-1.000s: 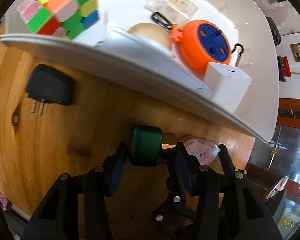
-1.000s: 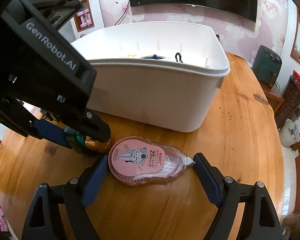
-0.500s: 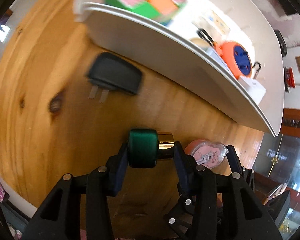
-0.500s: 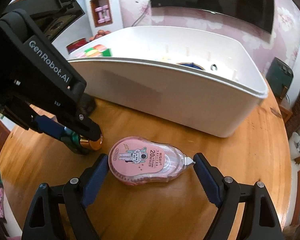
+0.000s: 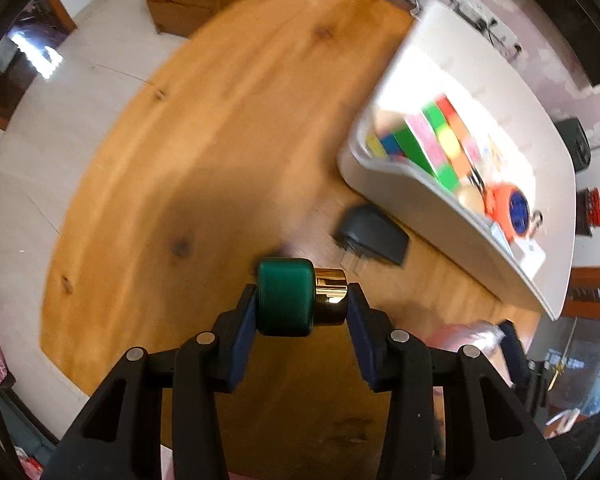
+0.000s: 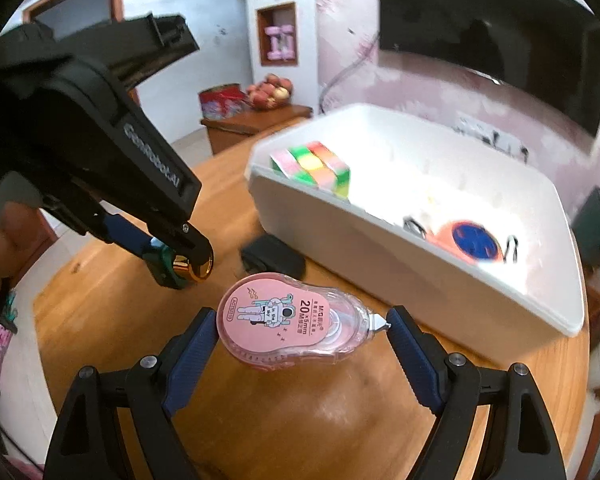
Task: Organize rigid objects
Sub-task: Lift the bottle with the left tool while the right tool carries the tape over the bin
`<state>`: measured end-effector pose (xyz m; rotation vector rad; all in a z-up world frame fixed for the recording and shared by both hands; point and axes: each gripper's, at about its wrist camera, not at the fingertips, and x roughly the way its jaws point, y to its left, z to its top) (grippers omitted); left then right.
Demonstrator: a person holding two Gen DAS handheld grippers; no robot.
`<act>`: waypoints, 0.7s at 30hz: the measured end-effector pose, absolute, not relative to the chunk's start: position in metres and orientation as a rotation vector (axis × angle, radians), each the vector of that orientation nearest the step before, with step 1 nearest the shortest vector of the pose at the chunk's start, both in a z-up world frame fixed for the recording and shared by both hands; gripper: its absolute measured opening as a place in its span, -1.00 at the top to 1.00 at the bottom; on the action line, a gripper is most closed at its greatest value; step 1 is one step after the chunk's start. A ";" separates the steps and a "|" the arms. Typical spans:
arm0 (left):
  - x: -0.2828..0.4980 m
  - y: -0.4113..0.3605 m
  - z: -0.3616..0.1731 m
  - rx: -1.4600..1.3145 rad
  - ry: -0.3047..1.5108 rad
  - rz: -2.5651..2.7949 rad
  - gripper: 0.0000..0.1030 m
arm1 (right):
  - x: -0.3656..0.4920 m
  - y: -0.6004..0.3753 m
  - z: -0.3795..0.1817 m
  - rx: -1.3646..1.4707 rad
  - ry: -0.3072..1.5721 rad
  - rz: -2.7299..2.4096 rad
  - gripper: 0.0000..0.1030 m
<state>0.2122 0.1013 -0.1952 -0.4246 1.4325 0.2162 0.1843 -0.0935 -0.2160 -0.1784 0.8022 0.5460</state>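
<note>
The left gripper (image 5: 302, 304) is closed on a small green and gold bottle (image 5: 300, 297), which lies crosswise between the pads, the green end against one pad and the gold end against the other. It hangs clear above the wooden table (image 5: 204, 168), and the gripper points nearly straight down. The right gripper (image 6: 300, 326) holds a pink correction tape dispenser (image 6: 288, 322) lengthwise, so its jaws stand wide; the rounded back touches one pad and the tip meets the other. This gripper is tilted forward and down. The relation that matters is with the white bin (image 6: 432, 264): in the right wrist view it lies ahead and to the right of both held things, with its long side turned to them. The right gripper seems nearer to its rim. Inside it are a colour cube (image 6: 312, 164) and an orange reel (image 6: 468, 240). A black plug adapter (image 6: 272, 260) rests on the table just beside the bin wall, so both hands probably must pass over it and then over the rim.
</note>
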 end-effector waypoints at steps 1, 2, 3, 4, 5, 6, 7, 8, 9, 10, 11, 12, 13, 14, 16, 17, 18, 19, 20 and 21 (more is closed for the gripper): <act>0.214 0.109 -0.191 -0.425 1.415 0.230 0.10 | 0.186 -0.090 -0.210 -0.181 0.788 0.556 -0.66; 0.216 0.115 -0.188 -0.428 1.398 0.240 0.10 | 0.186 -0.088 -0.206 -0.182 0.777 0.559 -0.66; 0.213 0.116 -0.186 -0.427 1.386 0.246 0.10 | 0.189 -0.087 -0.204 -0.184 0.767 0.563 -0.66; 0.215 0.121 -0.182 -0.422 1.372 0.251 0.10 | 0.191 -0.083 -0.200 -0.187 0.757 0.566 -0.66; 0.217 0.123 -0.180 -0.416 1.357 0.258 0.10 | 0.192 -0.081 -0.197 -0.190 0.746 0.569 -0.66; 0.220 0.124 -0.177 -0.412 1.341 0.265 0.10 | 0.196 -0.081 -0.193 -0.193 0.737 0.571 -0.66; 0.223 0.122 -0.174 -0.403 1.326 0.267 0.10 | 0.196 -0.080 -0.190 -0.197 0.727 0.571 -0.66; 0.225 0.121 -0.172 -0.397 1.312 0.267 0.10 | 0.197 -0.077 -0.186 -0.200 0.717 0.571 -0.66; 0.227 0.126 -0.168 -0.392 1.297 0.268 0.10 | 0.199 -0.074 -0.183 -0.201 0.711 0.571 -0.66; 0.232 0.129 -0.164 -0.390 1.284 0.266 0.10 | 0.201 -0.072 -0.180 -0.202 0.701 0.570 -0.66; 0.237 0.129 -0.160 -0.390 1.266 0.256 0.10 | 0.202 -0.070 -0.179 -0.203 0.695 0.568 -0.66; 0.239 0.130 -0.158 -0.389 1.255 0.246 0.10 | 0.203 -0.068 -0.177 -0.202 0.689 0.567 -0.66; 0.241 0.127 -0.157 -0.388 1.246 0.237 0.10 | 0.205 -0.066 -0.176 -0.202 0.686 0.566 -0.66; 0.246 0.125 -0.156 -0.388 1.234 0.224 0.10 | 0.207 -0.066 -0.173 -0.202 0.683 0.563 -0.66; 0.254 0.121 -0.153 -0.392 1.209 0.193 0.10 | 0.210 -0.066 -0.170 -0.206 0.672 0.557 -0.66; 0.259 0.118 -0.151 -0.394 1.199 0.179 0.10 | 0.211 -0.066 -0.169 -0.204 0.669 0.554 -0.66; 0.262 0.118 -0.147 -0.393 1.189 0.167 0.10 | 0.213 -0.067 -0.168 -0.201 0.665 0.551 -0.66; 0.266 0.116 -0.145 -0.392 1.181 0.156 0.10 | 0.215 -0.067 -0.167 -0.199 0.661 0.548 -0.66; 0.271 0.111 -0.143 -0.389 1.167 0.137 0.10 | 0.217 -0.067 -0.166 -0.196 0.656 0.542 -0.66; 0.274 0.109 -0.141 -0.386 1.161 0.128 0.10 | 0.219 -0.067 -0.165 -0.193 0.652 0.536 -0.66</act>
